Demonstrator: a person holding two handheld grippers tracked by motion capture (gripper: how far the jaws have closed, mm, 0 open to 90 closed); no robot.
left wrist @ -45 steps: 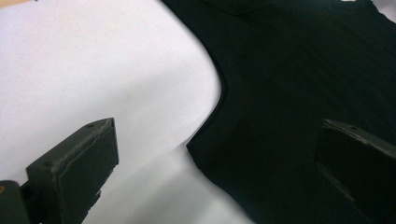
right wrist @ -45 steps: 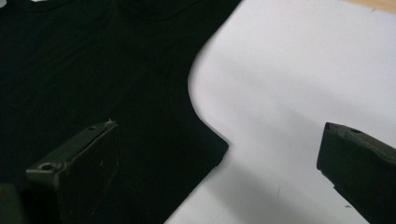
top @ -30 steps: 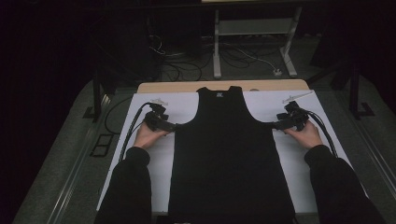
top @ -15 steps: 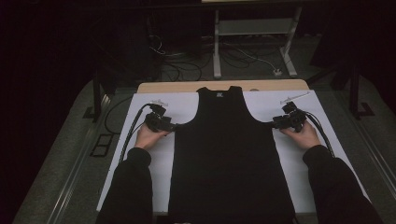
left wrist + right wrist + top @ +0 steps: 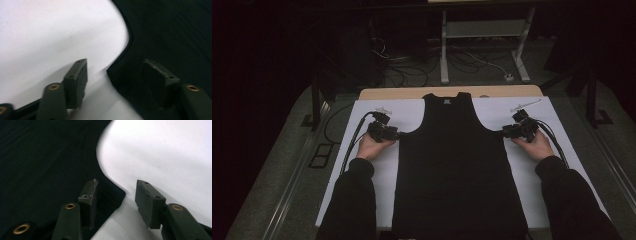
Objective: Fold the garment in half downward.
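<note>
Closing, half-shut, left gripper [image 5: 398, 134] at nine o'clock, right gripper [image 5: 503, 133] at three straddle the vest's [image 5: 457, 170] corners, nothing pinched; only one layer may be caught.

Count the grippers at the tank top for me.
2: left gripper at the tank top's left underarm corner, right gripper at its right underarm corner.

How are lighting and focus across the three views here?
High view: dim, room near black, white table cover brightest, black tank top shows little detail. Left gripper view: soft and blurred, cover nearly blown out. Right gripper view: sharper, garment stitching visible, jaws throw soft shadows.
</note>
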